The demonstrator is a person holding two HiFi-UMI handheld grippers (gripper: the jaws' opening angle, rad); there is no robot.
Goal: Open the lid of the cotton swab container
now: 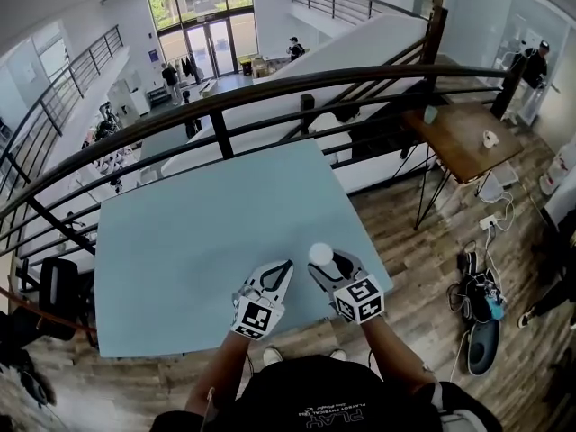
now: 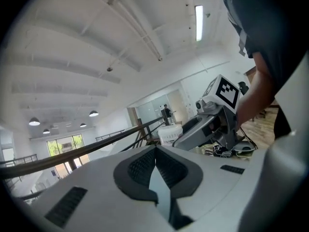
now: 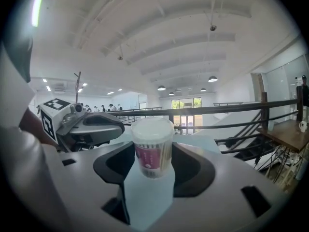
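I am gripping a cotton swab tub (image 3: 152, 146) near the table's (image 1: 180, 241) near right edge.
My right gripper (image 1: 328, 266) is clasping it upright, lid (image 3: 152, 127) on; my left gripper (image 2: 155, 153) is hovering clenched, empty, just left.

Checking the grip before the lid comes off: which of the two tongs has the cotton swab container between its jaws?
The right tongs: their jaws clasp the clear, white-lidded cotton swab container. The left tongs are shut on nothing.
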